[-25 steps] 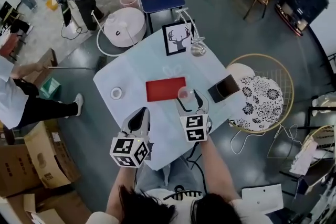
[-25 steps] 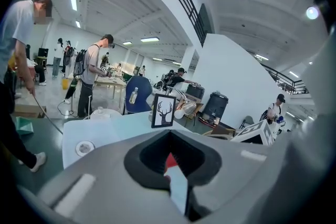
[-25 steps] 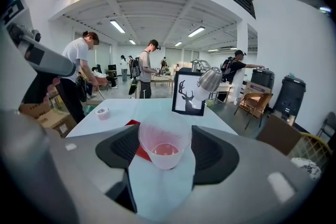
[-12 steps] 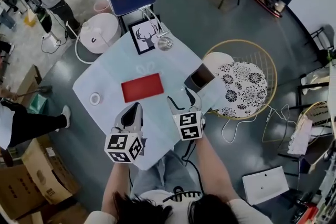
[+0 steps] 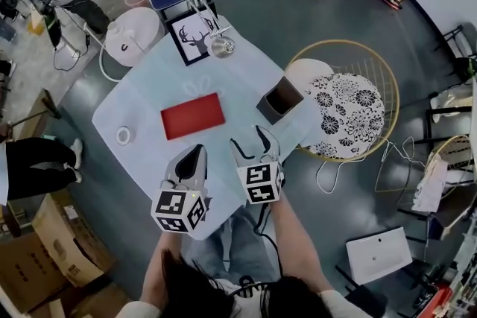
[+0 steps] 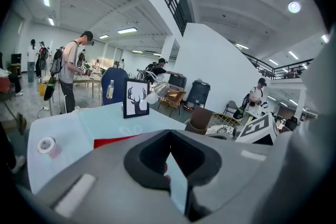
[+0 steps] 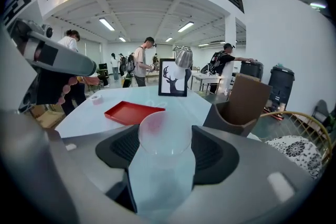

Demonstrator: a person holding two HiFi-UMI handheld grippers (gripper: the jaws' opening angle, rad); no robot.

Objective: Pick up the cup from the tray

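A clear plastic cup (image 7: 164,150) sits between the jaws of my right gripper (image 5: 250,145), which is shut on it and holds it above the table's near part, to the right of the red tray (image 5: 193,115). In the head view the cup is hard to make out between the black fingers (image 5: 263,138). The tray lies flat on the pale table (image 5: 141,97) with nothing on it. My left gripper (image 5: 193,157) hovers just in front of the tray's near edge, its jaws pressed together and holding nothing.
A brown open box (image 5: 279,100) stands right of the tray. At the table's far end are a deer picture (image 5: 190,37) and a metal lamp (image 5: 221,46). A tape roll (image 5: 123,135) lies at the left. A wicker chair (image 5: 350,112) stands to the right.
My right gripper has drawn back from the tray's right end toward me with the cup in it. The left gripper has kept its place near the tray's front edge.
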